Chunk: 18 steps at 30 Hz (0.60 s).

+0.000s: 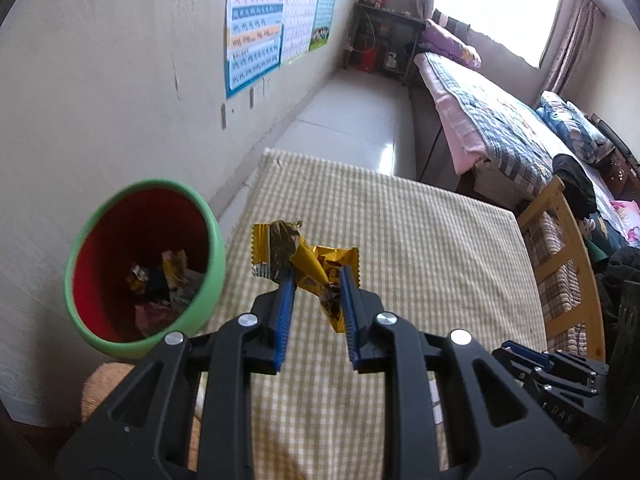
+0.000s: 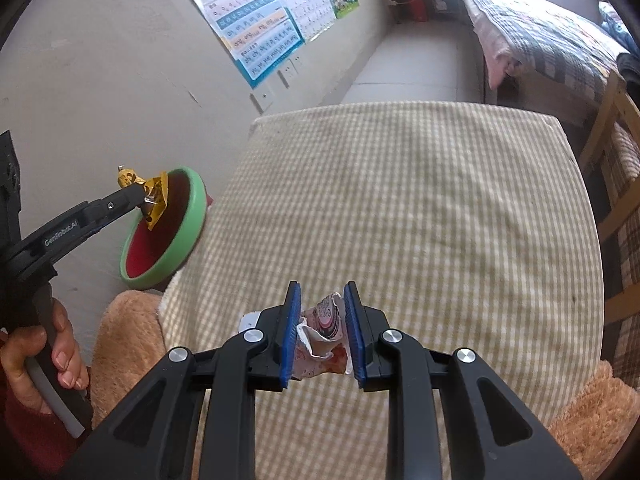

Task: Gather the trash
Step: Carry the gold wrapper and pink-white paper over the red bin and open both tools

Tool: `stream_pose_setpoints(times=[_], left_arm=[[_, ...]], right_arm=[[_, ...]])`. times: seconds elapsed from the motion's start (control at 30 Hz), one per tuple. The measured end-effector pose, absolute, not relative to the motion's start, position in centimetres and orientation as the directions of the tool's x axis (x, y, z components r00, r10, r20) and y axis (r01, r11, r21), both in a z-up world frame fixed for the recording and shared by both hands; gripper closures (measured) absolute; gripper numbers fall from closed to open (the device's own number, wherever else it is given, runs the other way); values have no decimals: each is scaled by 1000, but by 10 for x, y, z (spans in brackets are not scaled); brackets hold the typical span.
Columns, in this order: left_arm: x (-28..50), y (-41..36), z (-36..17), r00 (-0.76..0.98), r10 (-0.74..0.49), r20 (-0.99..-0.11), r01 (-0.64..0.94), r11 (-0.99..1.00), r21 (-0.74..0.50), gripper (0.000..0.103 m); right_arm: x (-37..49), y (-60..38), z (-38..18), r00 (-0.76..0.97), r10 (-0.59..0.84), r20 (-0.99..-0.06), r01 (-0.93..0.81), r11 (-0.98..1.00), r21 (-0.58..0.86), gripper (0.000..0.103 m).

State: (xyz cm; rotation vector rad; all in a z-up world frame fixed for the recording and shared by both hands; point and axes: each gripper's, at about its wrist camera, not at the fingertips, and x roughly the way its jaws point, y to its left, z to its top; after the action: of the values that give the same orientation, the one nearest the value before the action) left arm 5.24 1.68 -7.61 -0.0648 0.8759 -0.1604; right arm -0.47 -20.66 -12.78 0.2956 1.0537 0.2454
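Observation:
My left gripper (image 1: pixel 318 276) is shut on a crumpled yellow snack wrapper (image 1: pixel 316 264), held in the air over the checked tablecloth (image 1: pixel 400 240). To its left stands a bin (image 1: pixel 204 280) with a green rim and red inside, holding several wrappers. In the right wrist view the left gripper (image 2: pixel 142 198) and its yellow wrapper (image 2: pixel 156 196) hang just over the bin's rim (image 2: pixel 196 216). My right gripper (image 2: pixel 322 300) is shut on a crumpled white and pink wrapper (image 2: pixel 324 332) above the near part of the cloth (image 2: pixel 400 200).
A person's hand (image 2: pixel 52 356) grips the left tool's handle. The bin sits by the wall beside the table's left edge. A wooden chair (image 1: pixel 568 264) stands at the table's right, a bed (image 1: pixel 500 112) beyond it. A brown fuzzy cushion (image 2: pixel 128 328) lies at the near left.

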Motion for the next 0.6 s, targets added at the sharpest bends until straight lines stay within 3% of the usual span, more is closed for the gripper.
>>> stream_pose_setpoints(times=[0.6], left_arm=[[54, 84, -71, 675, -75, -734, -5, 994, -107, 81]], right_arm=[[47, -135, -96, 489, 364, -793, -172, 931, 321, 81]])
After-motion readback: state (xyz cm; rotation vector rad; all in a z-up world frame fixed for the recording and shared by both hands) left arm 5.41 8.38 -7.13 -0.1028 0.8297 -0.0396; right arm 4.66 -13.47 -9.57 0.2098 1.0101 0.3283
